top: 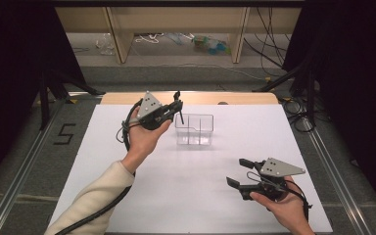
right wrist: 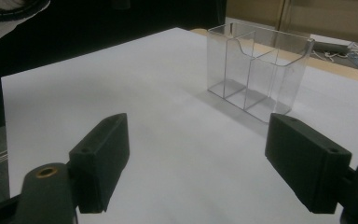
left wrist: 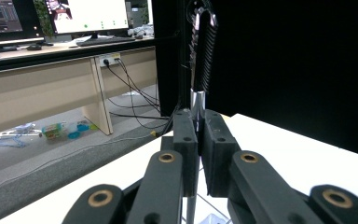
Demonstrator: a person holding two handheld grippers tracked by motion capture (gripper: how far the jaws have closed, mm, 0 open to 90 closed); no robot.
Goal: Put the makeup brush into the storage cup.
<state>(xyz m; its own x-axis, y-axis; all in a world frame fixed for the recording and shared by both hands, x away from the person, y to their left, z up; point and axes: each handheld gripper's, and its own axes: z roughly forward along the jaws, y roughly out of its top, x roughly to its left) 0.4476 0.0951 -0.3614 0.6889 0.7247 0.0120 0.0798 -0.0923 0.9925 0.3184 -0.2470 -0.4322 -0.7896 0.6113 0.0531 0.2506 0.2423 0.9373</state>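
Note:
A clear plastic box point(top: 194, 129) with two compartments stands on the white table top point(top: 186, 191) toward the back. My left gripper point(top: 177, 105) hovers at the box's left rim, shut on a slim pen-like stick point(top: 181, 118) that points down toward the box. In the left gripper view the jaws point(left wrist: 199, 128) pinch its silver shaft, and its black ribbed end point(left wrist: 202, 46) rises above them. My right gripper point(top: 236, 172) rests low near the front right, open and holding nothing. In the right gripper view its gripper point(right wrist: 196, 158) faces the box point(right wrist: 256, 70).
A wooden table edge point(top: 191, 98) runs behind the white sheet. Cables and small clutter point(top: 210, 45) lie on the floor beyond. Dark stands point(top: 44, 93) flank both sides. A desk with monitors point(left wrist: 91, 16) stands farther back.

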